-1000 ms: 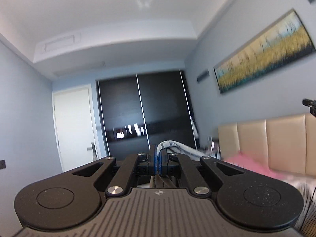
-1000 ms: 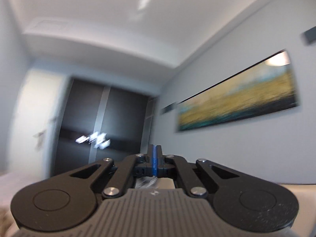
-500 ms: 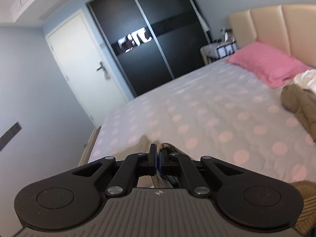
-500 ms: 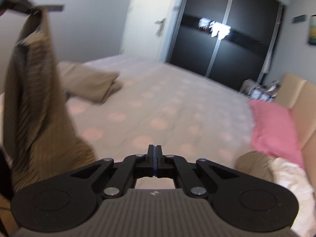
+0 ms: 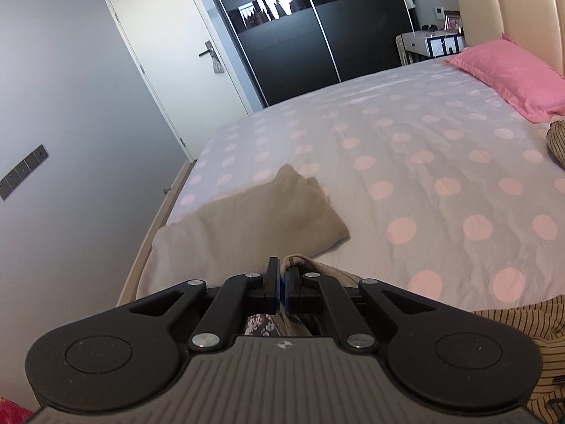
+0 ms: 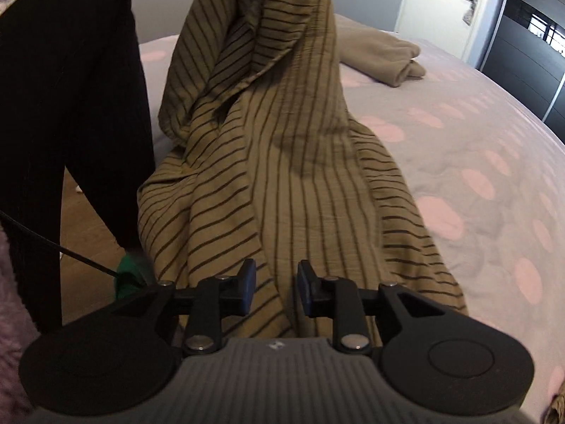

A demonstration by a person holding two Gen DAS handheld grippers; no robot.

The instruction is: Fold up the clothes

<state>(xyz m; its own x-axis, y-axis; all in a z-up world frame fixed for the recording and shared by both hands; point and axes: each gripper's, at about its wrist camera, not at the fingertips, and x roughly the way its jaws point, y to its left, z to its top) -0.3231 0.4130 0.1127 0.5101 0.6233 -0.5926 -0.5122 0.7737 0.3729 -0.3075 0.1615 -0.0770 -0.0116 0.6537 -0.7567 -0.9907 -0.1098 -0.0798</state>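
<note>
An olive-brown striped garment hangs from above and drapes onto the bed's near edge; it also shows in the left wrist view. My left gripper is shut on an upper edge of this garment. My right gripper is open, its jaws either side of a fold of the striped cloth low down. A folded beige garment lies on the bed's left side, also in the right wrist view.
The bed has a grey cover with pink dots. A pink pillow lies by the beige headboard, with another striped garment near it. The person's dark-clad leg stands at the left. A white door and a dark wardrobe stand beyond.
Both grippers have tilted down from the ceiling and wall to the bed. My right gripper has opened and come low against the hanging striped garment. My left gripper stays shut on the cloth.
</note>
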